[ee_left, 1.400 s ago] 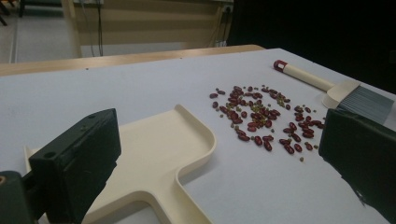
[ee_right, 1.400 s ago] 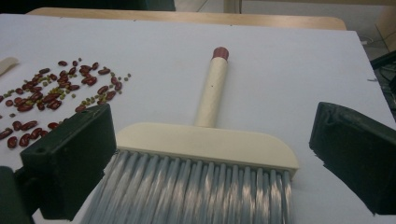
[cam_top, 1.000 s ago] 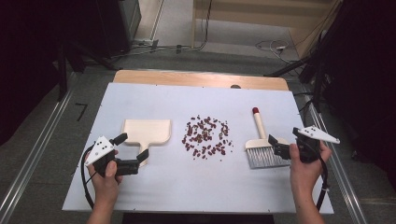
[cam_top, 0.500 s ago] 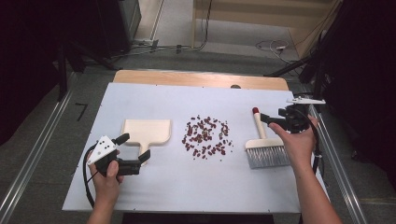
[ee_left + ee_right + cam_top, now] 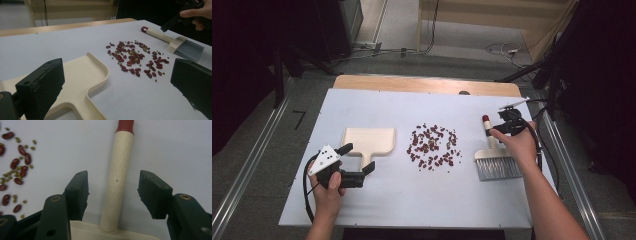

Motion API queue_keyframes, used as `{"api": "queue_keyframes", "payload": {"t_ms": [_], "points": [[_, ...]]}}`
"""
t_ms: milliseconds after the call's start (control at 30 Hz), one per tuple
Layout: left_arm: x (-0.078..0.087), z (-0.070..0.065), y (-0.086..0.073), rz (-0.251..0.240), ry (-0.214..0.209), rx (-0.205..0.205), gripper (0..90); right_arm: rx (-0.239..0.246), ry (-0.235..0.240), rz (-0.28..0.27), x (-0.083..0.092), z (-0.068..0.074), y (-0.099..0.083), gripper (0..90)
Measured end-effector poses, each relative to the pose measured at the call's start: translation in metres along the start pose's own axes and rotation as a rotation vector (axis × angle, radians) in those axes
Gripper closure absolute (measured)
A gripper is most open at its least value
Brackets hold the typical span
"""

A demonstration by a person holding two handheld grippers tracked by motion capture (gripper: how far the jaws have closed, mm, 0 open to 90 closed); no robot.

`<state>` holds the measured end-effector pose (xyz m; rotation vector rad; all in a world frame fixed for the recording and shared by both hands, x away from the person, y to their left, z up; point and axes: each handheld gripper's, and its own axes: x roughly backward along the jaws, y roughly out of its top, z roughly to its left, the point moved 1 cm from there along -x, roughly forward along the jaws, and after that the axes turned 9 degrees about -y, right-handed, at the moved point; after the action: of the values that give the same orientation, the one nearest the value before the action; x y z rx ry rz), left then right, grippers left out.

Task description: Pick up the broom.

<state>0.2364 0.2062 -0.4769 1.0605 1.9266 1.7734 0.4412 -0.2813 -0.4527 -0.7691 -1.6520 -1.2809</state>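
High view – layout: a white sheet-covered worktop (image 5: 422, 200) carried a cream plastic dustpan (image 5: 368, 142) at the left, a scatter of red and small green beans (image 5: 432, 146) in the middle, and a cream-handled brush with grey bristles and a red tip (image 5: 494, 152) at the right.
High view – left tool (image 5: 358, 159): its jaws stood apart just beside the dustpan's handle, holding nothing.
High view – right tool (image 5: 502, 121): it hung over the brush handle near the red end; its opening could not be judged from here.
Left gripper view – tool: the two black jaws were wide open and empty, the dustpan (image 5: 82, 80) lying low between them, nearer the left jaw.
Left gripper view – risk: the pan sat off-centre in the gap, so closing here would likely catch only its rim or shove it toward the beans (image 5: 136, 58).
Right gripper view – tool: the jaws were open on either side of the brush handle (image 5: 120, 177), neither touching it, nothing gripped.
Right gripper view – risk: the handle was round and smooth, and ran slightly tilted through the gap; a squeeze might roll it aside or grip it askew.
Right gripper view – risk to beans (image 5: 15, 167): they lay near the left jaw, and a skidding brush could scatter them.
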Motion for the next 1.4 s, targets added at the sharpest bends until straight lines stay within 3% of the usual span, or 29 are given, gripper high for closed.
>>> {"api": "queue_keyframes", "payload": {"t_ms": [133,300,433,600,733,933,967,1067,1133,1233,1400], "points": [[0.0,0.0,0.0,-0.002,0.0,0.001,0.0,0.009,-0.064,0.045,-0.009,0.003,-0.001,47.2],[0.0,0.0,0.0,-0.002,0.0,0.003,0.0,-0.034,-0.082,0.123,-0.017,0.008,-0.003,52.7],[0.0,0.0,0.0,0.002,-0.001,0.001,0.0,-0.029,-0.09,0.16,-0.022,0.011,-0.004,55.8],[-0.002,0.0,-0.001,0.006,-0.002,-0.002,0.0,-0.041,-0.115,0.163,-0.025,0.014,-0.004,58.3],[-0.003,-0.002,0.0,0.015,-0.004,-0.009,0.0,-0.06,-0.125,0.143,-0.025,0.014,-0.005,67.6],[-0.005,-0.002,0.0,0.022,0.001,-0.015,0.0,-0.089,-0.105,0.098,-0.024,0.012,-0.01,69.5],[-0.005,-0.002,0.0,0.022,0.003,-0.015,0.0,-0.119,-0.073,0.074,-0.023,0.007,-0.013,69.7],[-0.006,-0.002,0.0,0.02,0.001,-0.013,0.0,-0.14,-0.055,0.014,-0.017,0.005,-0.019,69.7],[-0.006,-0.003,0.001,0.021,0.001,-0.018,0.0,-0.161,-0.018,-0.048,-0.01,0.002,-0.024,69.7],[-0.006,-0.006,0.002,0.022,0.001,-0.022,0.0,-0.212,0.057,-0.159,0.006,-0.004,-0.034,69.7],[-0.009,-0.009,0.006,0.021,0.0,-0.029,0.0,-0.216,0.144,-0.367,0.028,-0.006,-0.051,69.7]]}}
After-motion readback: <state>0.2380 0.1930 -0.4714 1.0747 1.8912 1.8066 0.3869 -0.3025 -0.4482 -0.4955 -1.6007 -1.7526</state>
